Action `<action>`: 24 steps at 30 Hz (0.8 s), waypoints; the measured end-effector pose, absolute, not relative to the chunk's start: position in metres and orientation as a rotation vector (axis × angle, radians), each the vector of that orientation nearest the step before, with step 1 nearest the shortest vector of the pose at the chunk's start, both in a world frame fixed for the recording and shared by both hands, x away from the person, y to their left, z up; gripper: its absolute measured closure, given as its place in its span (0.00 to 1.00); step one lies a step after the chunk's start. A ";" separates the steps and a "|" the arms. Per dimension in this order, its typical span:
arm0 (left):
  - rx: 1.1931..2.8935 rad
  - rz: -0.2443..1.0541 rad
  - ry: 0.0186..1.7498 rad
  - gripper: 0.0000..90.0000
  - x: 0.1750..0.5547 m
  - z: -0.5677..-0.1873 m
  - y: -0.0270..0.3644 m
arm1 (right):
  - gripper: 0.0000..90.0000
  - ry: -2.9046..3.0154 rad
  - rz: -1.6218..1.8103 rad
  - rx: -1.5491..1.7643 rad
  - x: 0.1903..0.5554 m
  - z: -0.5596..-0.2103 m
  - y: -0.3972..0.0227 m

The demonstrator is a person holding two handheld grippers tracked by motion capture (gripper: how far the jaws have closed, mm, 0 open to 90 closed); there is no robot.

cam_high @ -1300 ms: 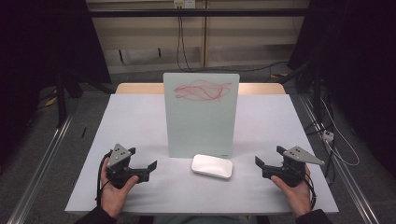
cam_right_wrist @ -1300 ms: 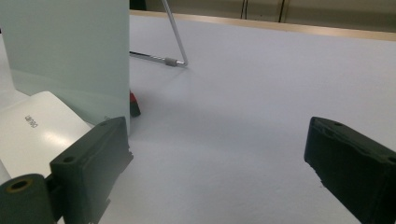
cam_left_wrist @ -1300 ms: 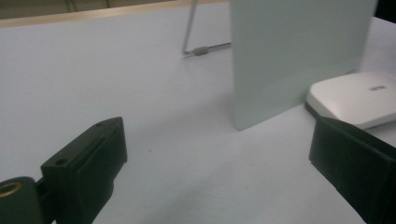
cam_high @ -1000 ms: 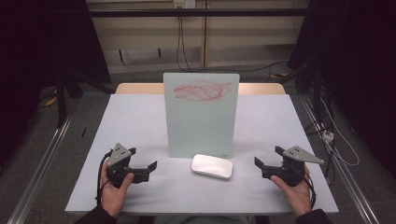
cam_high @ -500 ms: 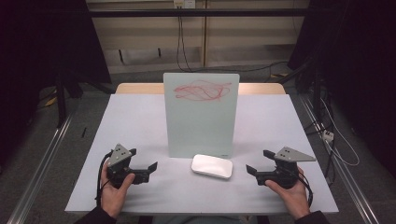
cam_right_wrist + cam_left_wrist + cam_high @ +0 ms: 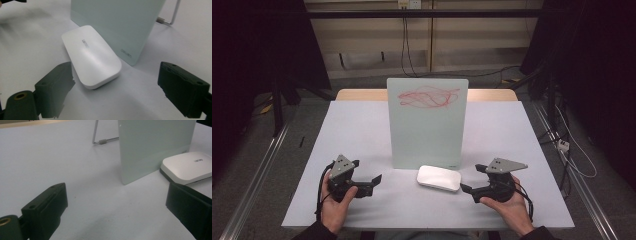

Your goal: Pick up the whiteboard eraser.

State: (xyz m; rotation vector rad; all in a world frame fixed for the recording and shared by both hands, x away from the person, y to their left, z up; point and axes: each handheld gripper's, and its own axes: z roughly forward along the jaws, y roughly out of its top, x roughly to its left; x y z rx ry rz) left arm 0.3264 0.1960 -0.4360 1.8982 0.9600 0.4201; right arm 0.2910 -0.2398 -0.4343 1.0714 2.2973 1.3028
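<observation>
A pale green glass board (image 6: 427, 125) stands upright mid-table, with a red scribble (image 6: 428, 96) near its top. A white rounded eraser block (image 6: 439, 178) lies flat just in front of its base. My left gripper (image 6: 374, 183) rests low at the front left, open, pointing right, with nothing between its jaws. In the left gripper view that gripper (image 6: 115, 192) faces the board's corner (image 6: 155, 145) and the eraser (image 6: 188, 166). My right gripper (image 6: 469, 178) is open just right of the eraser. In the right gripper view its jaws (image 6: 115, 72) flank the eraser's near end (image 6: 91, 55) without touching it.
The table's white cover (image 6: 357, 135) ends at a wooden strip (image 6: 362, 94) at the back. A bent wire stand (image 6: 96, 135) props the board (image 6: 117, 22) from behind. Rails (image 6: 257, 170) and cables (image 6: 572, 150) run along the floor at both sides.
My right gripper has slid left toward the eraser and now sits close beside it. The left gripper has barely shifted.
</observation>
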 end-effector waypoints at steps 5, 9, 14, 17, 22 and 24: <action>1.893 0.414 0.952 0.04 0.327 -0.435 0.196 | 0.16 2.335 1.284 1.021 0.295 -0.430 -0.228; 1.898 0.411 0.947 0.04 0.327 -0.435 0.195 | 0.17 2.379 1.257 0.973 0.299 -0.428 -0.219; 1.896 0.409 0.944 0.04 0.327 -0.435 0.196 | 0.20 2.431 1.263 0.944 0.311 -0.423 -0.209; 1.896 0.402 0.944 0.04 0.328 -0.436 0.195 | 0.21 2.453 1.240 0.928 0.314 -0.422 -0.204; 1.895 0.397 0.946 0.04 0.327 -0.436 0.195 | 0.26 2.510 1.208 0.864 0.321 -0.421 -0.193; 1.899 0.400 0.943 0.04 0.327 -0.435 0.195 | 0.26 2.533 1.186 0.846 0.323 -0.420 -0.188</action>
